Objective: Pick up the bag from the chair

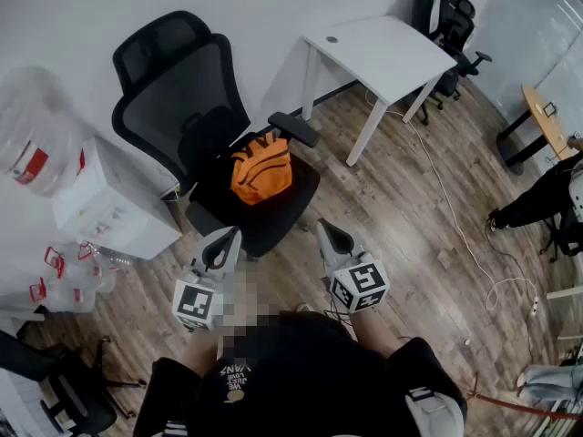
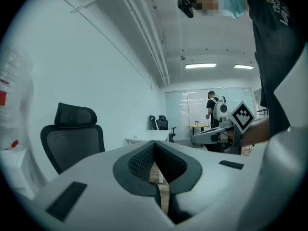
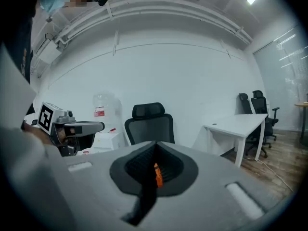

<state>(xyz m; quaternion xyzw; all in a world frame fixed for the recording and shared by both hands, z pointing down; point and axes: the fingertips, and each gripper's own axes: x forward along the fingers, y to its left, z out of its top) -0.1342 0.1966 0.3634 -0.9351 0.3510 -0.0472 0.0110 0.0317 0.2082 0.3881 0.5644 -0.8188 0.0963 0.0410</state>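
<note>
Office, wood floor (image 1: 410, 217). Orange bag (image 1: 261, 173) upright on chair (image 1: 173, 98) seat. Left gripper (image 1: 228, 237), right gripper (image 1: 325, 229) short of it, aimed in for approach; jaws pressed together, empty.

The backpack (image 1: 261, 171) lies mid-seat on the office chair (image 1: 173, 98); a desk (image 1: 387, 53) stands to its right and a water dispenser (image 1: 109, 208) to its left.

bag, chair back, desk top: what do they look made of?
bag: probably soft woven fabric, matte orange; it slumps and creases on the seat.
chair back: seemingly mesh in a black plastic frame; the panel reads greyer than its darker rim.
desk: smooth white top, flat and even, likely laminate or painted board; the core cannot be told.
</note>
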